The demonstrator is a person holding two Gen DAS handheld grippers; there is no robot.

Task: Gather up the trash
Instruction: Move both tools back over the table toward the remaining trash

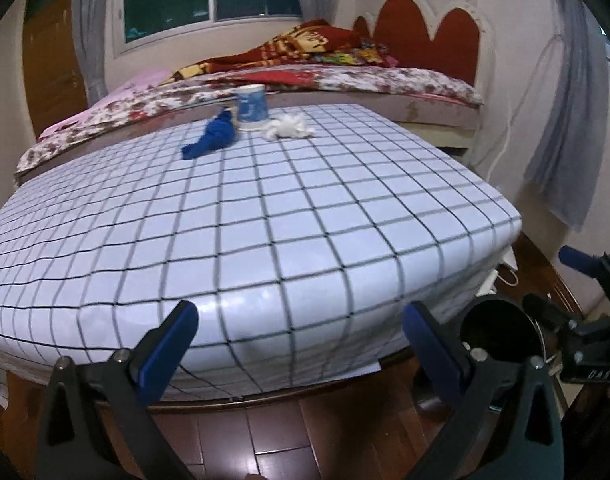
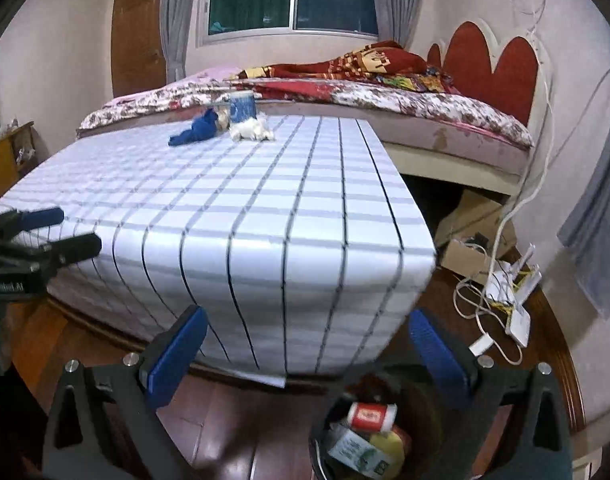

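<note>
A crumpled blue wrapper (image 1: 211, 140), a blue-and-white cup (image 1: 252, 108) and a wad of white tissue (image 1: 289, 126) lie together at the far end of the checked tablecloth (image 1: 265, 220). My left gripper (image 1: 301, 344) is open and empty at the table's near edge. The right gripper (image 2: 305, 348) is open too, and hovers over a dark trash bin (image 2: 423, 416) on the floor. Inside the bin lie a red-and-white can (image 2: 371, 416) and a green carton (image 2: 357, 452). The right wrist view also shows the wrapper (image 2: 197, 130), cup (image 2: 241, 107) and tissue (image 2: 251, 130).
A bed (image 2: 385, 100) with floral sheets and a red headboard (image 2: 493, 64) stands behind the table. White cables and a router (image 2: 513, 308) lie on the wooden floor at the right, next to a cardboard box (image 2: 465, 256). A grey curtain (image 1: 565, 152) hangs at the right.
</note>
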